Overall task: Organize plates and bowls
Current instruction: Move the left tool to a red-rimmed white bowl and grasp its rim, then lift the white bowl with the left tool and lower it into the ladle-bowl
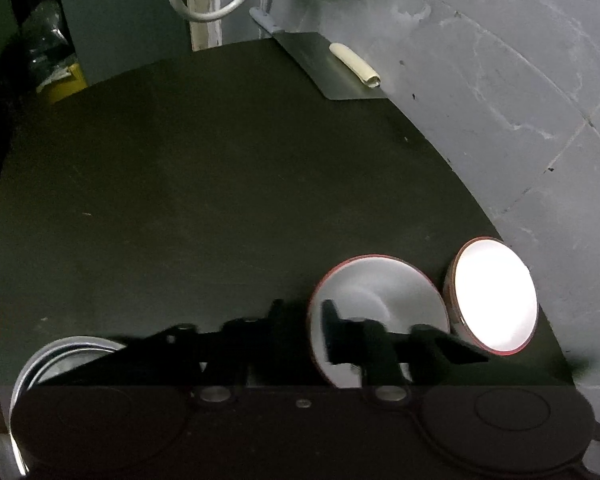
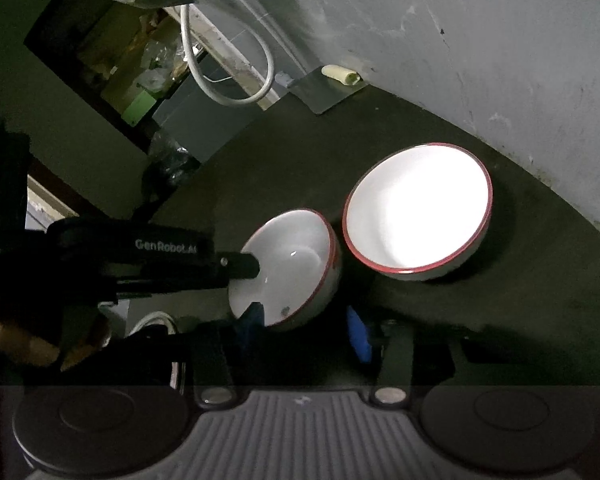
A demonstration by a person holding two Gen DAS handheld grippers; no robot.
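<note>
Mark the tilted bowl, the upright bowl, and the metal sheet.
tilted bowl (image 2: 296, 256), right wrist view, white inside wall
upright bowl (image 2: 416, 208), right wrist view, bright inside
metal sheet (image 1: 324, 68), left wrist view, bare middle

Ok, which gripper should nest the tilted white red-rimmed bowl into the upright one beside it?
Left. The left gripper has a finger inside the tilted white red-rimmed bowl and seems to pinch its wall, beside the upright white red-rimmed bowl. The right gripper hangs open, holding nothing.
</note>
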